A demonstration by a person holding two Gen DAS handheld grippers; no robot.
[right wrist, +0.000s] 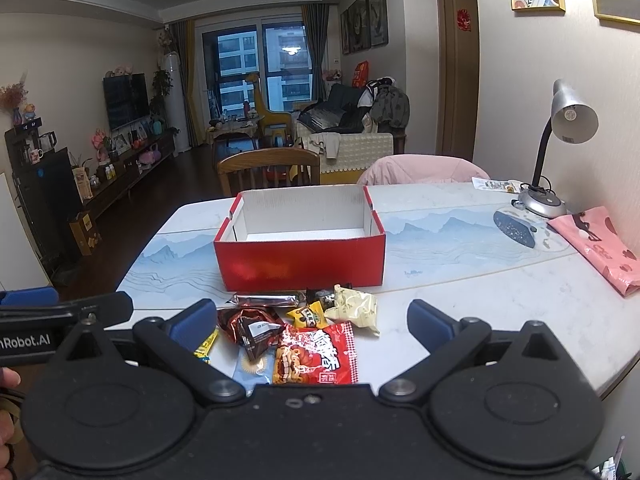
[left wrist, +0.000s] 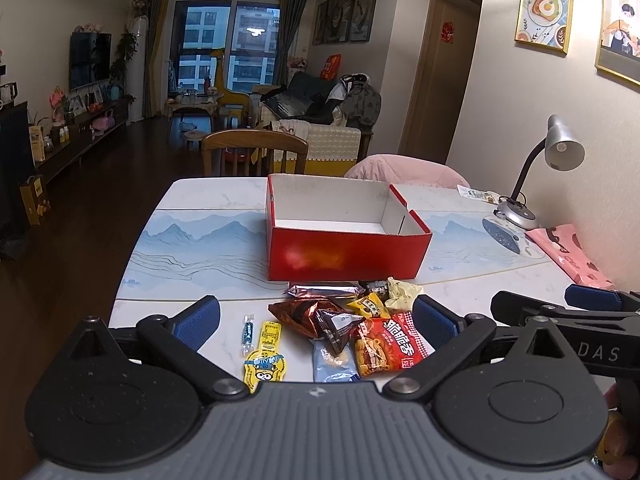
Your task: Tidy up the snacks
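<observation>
Snacks lie in a loose heap on the near part of the marble-look table, just in front of an open red cardboard box whose white inside holds nothing visible. In the heap, a red crispy-noodle packet sits nearest the cameras, overlapping a pale blue packet beside it; a dark brown foil packet lies to their left, a long silvery-brown bar rests right against the box's front wall, and a small yellow packet and a cream-coloured packet sit toward the right. Apart from the heap, to its left, lie a yellow cartoon-printed sachet and a small blue wrapped candy. The left gripper hovers low over the table with its blue-padded jaws spread wide, the heap between them, grasping nothing. The right gripper is likewise released, jaws wide on either side of the same heap and empty. Each gripper shows at the edge of the other's view. A silver desk lamp stands at the table's far right near a pink patterned bag, and a wooden chair stands behind the box
</observation>
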